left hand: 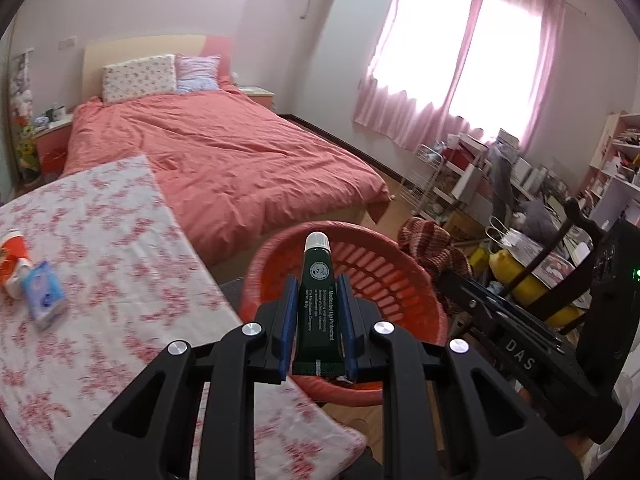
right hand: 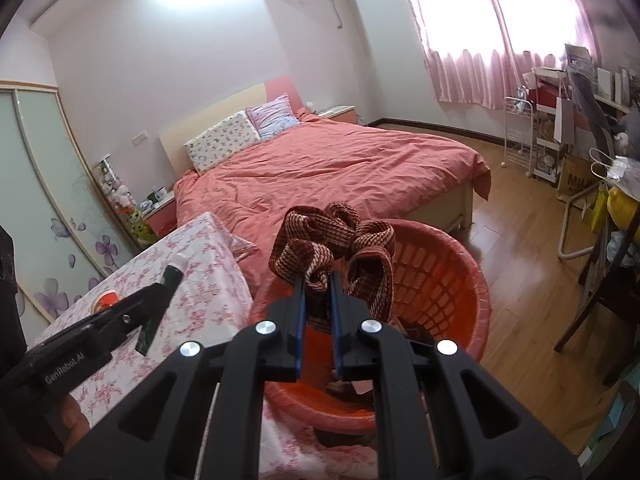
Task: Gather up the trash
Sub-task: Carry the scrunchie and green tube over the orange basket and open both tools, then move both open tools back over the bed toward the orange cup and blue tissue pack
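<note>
My left gripper [left hand: 318, 280] is shut on a dark green tube [left hand: 318, 300] with a white cap, held upright over the near rim of a red plastic basket [left hand: 376, 276]. My right gripper [right hand: 318, 278] is shut on a bunched brown and white woven strap [right hand: 332, 240], which hangs above the same red basket [right hand: 440, 280]. In the right wrist view the left gripper [right hand: 170, 280] shows at the left with the green tube [right hand: 174, 274] over the flowered table. Scraps lie at the basket's bottom, mostly hidden.
The flowered tablecloth [left hand: 100, 280] carries a blue tissue pack [left hand: 44, 296] and an orange and white cup [left hand: 12, 256]. A bed with a pink cover [left hand: 224, 160] stands behind. Cluttered shelves, a wire rack [right hand: 520, 136] and a chair [right hand: 608, 280] fill the right side.
</note>
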`<state>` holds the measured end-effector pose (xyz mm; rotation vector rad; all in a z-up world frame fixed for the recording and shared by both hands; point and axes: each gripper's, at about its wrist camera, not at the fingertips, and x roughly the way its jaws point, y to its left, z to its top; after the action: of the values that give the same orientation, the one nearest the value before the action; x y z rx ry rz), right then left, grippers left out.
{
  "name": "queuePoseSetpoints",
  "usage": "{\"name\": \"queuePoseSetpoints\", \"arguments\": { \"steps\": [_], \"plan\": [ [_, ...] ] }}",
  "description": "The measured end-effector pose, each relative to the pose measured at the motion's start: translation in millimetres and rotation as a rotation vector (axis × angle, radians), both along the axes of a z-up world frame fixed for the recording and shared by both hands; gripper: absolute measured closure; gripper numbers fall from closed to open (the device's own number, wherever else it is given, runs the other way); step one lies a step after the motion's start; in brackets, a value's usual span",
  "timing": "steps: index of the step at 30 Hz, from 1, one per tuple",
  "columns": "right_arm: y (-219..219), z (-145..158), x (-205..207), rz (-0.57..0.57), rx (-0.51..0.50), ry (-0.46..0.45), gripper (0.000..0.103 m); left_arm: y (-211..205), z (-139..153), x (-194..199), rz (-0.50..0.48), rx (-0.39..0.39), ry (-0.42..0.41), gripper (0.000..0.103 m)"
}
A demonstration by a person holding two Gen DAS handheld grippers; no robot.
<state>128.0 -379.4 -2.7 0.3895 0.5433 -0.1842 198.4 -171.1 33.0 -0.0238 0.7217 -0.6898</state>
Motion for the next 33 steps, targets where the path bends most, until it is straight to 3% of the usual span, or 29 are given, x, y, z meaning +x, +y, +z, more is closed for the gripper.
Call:
{"name": "queuePoseSetpoints", "arguments": {
  "steps": [13,17,20,26,33],
  "plan": [
    [-40,-26,15,-0.025,0.062,0.01,0.091,-40,-21,4,-0.053,0.029,0.043,0.083],
    [-41,-30,21,-0.011,0.073,0.012,0.084,-46,-29,9,-0.045,0.048,0.057,0.083],
    [-46,-34,26,-0.013,0.09,0.017,0.081,-47,-36,12,-0.038,0.061,0.071,0.073],
    [-51,-39,22,-0.047,0.091,0.03,0.072,-30,-45,19,0.024,0.097,0.091,0.069],
    [-42,-37,23,-0.048,0.07,0.046,0.065,22,-46,20,0.132,0.163,0.058,0.068]
  ]
}}
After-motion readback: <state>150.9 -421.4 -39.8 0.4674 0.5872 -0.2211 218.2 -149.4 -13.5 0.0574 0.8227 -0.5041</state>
